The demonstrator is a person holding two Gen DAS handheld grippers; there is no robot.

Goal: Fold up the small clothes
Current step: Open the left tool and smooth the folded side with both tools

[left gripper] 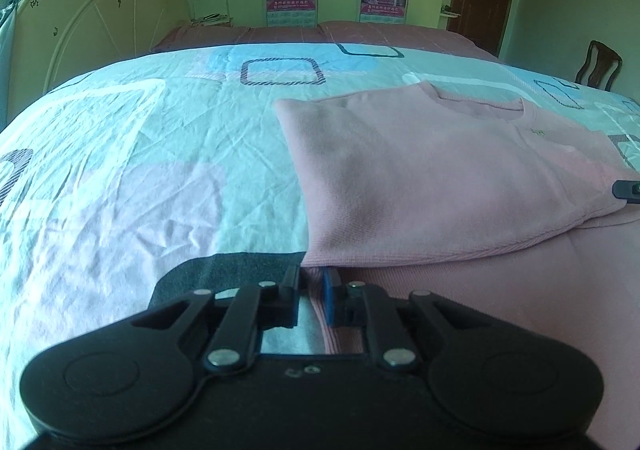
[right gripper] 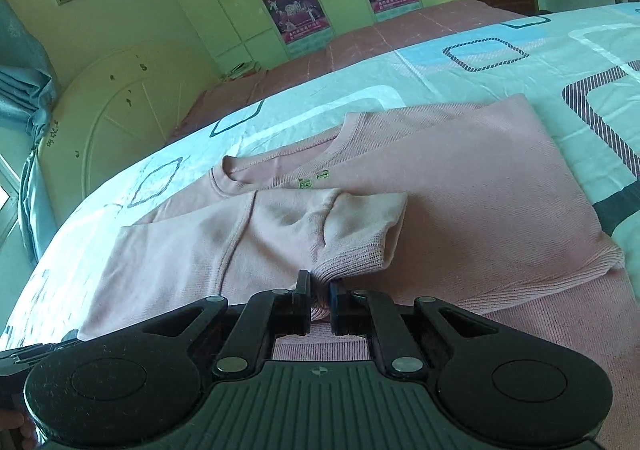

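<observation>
Pink sweater (right gripper: 460, 185), square-patterned pastel sheet (left gripper: 140, 153)

A wide bed (left gripper: 120, 177) carries everything, covered by a creased, pale sheet printed with large rounded squares in blue, white, pink and dark hatching. Beyond the sheet, the far part of the bed shows a dusty-pink quilted cover (left gripper: 360, 31) reaching toward the wardrobe wall. Directly on the sheet lies a pink knitted sweater (left gripper: 440, 169), round neckline toward the far side, partly folded so that one layer rests over another. In the right wrist view its ribbed cuff (right gripper: 352, 254) sits doubled over the body.
</observation>
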